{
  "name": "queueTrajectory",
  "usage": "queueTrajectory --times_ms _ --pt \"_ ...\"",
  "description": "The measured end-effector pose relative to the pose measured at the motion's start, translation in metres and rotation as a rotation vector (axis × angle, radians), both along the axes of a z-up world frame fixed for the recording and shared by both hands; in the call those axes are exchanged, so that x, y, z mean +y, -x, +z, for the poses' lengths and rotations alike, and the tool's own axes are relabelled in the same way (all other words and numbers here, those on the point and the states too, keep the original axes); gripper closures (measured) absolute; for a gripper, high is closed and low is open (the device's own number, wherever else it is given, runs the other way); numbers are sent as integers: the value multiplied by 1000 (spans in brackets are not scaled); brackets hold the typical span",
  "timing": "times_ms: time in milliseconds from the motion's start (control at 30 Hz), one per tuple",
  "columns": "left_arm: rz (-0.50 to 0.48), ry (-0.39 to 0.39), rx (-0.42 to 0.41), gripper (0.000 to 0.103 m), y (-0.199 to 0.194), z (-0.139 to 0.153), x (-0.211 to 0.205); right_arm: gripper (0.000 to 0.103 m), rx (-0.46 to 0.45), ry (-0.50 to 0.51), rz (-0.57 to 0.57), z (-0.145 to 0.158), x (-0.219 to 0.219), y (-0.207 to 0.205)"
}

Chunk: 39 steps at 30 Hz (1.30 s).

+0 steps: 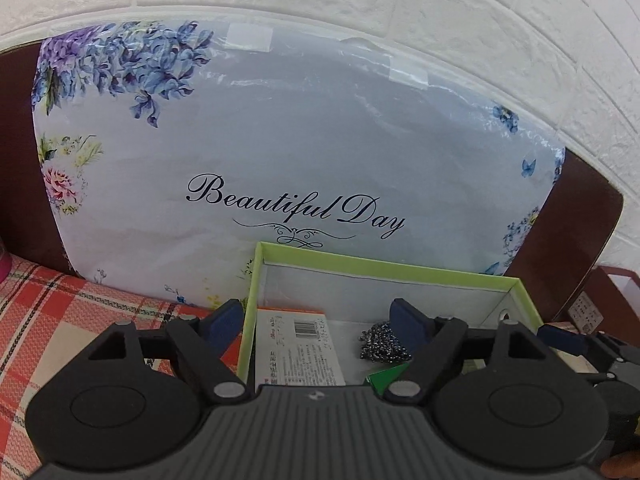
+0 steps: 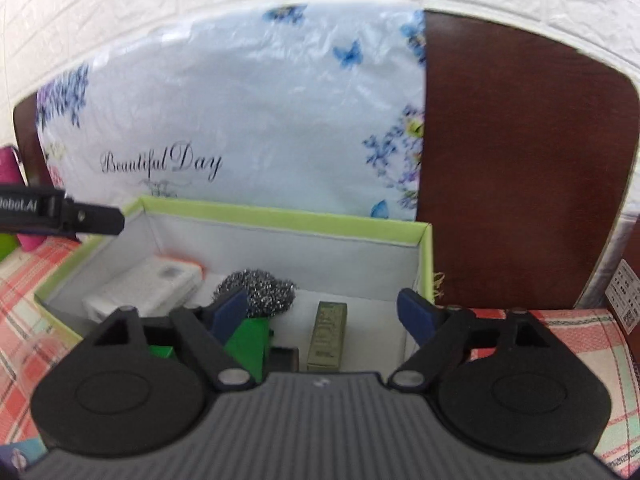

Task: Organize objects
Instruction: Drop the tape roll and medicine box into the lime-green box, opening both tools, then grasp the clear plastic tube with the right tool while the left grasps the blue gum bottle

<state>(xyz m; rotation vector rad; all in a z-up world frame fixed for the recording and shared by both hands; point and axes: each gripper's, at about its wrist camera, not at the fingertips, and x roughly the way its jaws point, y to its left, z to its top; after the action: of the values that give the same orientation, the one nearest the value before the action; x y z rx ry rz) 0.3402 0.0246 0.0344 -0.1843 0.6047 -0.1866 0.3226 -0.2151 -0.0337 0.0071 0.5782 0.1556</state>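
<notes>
Tongs (image 1: 318, 320) (image 2: 322, 312) both wide, empty, over green-rimmed box (image 2: 280, 216); olive carton (image 2: 327, 336) lengthwise toward pillow (image 2: 248, 112).

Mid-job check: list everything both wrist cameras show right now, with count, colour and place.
box: one, green rim, white inside, on the plaid cloth
carton: one, white with orange edge, box left
steel scourer: one, silver, box middle
green item: one, near scourer; kind unclear
olive carton: one, box right
pillow: one, pale blue floral, behind box
headboard: one, brown
left gripper: open, over box
right gripper: open, over box
</notes>
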Motion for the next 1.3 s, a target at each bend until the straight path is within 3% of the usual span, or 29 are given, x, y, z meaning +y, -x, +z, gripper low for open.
queueTrajectory --times_ms 100,367,633,933,1300 --pt "9 5 -17 20 15 13 1 0 -41 -55 -42 15 -12 16" --pt "27 -45 -32 20 88 42 -11 0 -89 -121 -31 46 -27 74" --pt "13 -56 -60 19 167 41 -19 0 -107 -119 -23 60 -29 153" --pt "10 -88 5 19 222 8 -27 0 -91 -118 -61 36 -32 233" --pt "24 -96 93 20 250 -29 -30 0 21 -86 -66 -12 -22 284"
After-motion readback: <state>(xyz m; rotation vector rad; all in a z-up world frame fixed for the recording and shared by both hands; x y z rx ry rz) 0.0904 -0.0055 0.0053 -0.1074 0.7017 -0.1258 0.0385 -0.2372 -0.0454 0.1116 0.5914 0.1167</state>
